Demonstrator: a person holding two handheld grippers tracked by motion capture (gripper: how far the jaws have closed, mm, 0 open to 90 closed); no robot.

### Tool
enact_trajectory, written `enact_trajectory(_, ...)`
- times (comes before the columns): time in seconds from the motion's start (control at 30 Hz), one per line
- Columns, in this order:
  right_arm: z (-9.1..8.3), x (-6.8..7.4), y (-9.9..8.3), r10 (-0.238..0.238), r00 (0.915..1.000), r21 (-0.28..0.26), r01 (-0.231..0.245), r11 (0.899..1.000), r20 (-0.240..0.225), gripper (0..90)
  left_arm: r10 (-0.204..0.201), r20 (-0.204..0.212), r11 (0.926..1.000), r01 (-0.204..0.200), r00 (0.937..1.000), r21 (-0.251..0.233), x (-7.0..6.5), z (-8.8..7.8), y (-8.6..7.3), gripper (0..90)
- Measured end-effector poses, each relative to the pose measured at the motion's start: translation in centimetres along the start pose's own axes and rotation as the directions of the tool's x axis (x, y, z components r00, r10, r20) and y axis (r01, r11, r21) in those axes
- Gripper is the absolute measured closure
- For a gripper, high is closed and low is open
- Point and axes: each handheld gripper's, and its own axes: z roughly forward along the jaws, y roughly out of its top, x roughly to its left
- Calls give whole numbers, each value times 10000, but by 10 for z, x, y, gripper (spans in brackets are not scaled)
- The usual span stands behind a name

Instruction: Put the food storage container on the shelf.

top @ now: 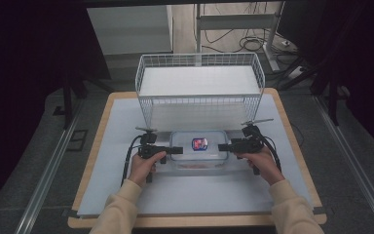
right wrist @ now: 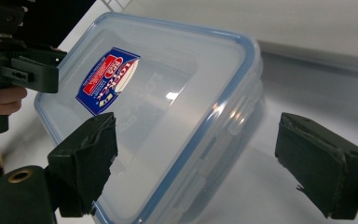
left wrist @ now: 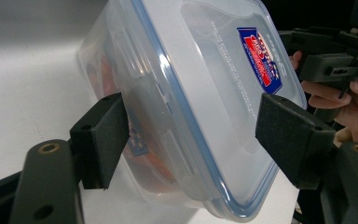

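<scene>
A lidded food container [top: 198, 151] sits at the frame's centre on the table mat [top: 126, 195], with a wire basket [top: 199, 83] behind it (higher in frame). The left gripper [top: 177, 150] flanks its left end, the right gripper [top: 222, 146] its right.

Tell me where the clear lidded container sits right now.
In the high view, the container sits mid-table on the white mat, just before the wire basket, between the left gripper and right gripper.
</scene>
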Motion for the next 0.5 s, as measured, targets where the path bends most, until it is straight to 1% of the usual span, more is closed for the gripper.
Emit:
enact_trajectory(0.1,5,-2,0,160,9995,206,-154,9997,-270,129,-56,35,10000,56,10000,40,1,0,0,265)
enact_trajectory(0.17,10,-2,0,311,9986,467,-291,9985,-435,134,-70,26,10000,70,10000,17,1,0,0,269)
enact_trajectory(0.2,12,-4,-1,488,9965,540,-451,9975,-676,153,-61,20,10000,61,10000,-43,1,0,0,277)
enact_trajectory(0.23,14,-5,-1,659,9938,621,-604,9962,-896,150,-93,15,9999,93,10000,-55,0,-1,0,283)
enact_trajectory(0.27,16,-5,-1,894,9913,711,-828,9940,-963,148,-90,7,9999,90,10000,-46,0,-1,0,285)
enact_trajectory(0.3,15,-6,-1,985,9901,703,-917,9933,-996,167,-85,-11,9999,85,10000,-75,0,-1,0,286)
enact_trajectory(0.33,13,-7,-1,1080,9887,662,-1015,9926,-1039,209,-86,-13,9999,86,10000,-100,0,-1,-1,287)
enact_trajectory(0.4,8,-9,-1,1110,9879,527,-1058,9930,-1081,275,2,-53,9999,-3,10000,-166,0,-2,-1,293)
enact_trajectory(0.5,6,-11,-4,1272,9845,446,-1226,9915,-1206,299,72,-109,9997,-74,9999,-239,-2,-2,-2,297)
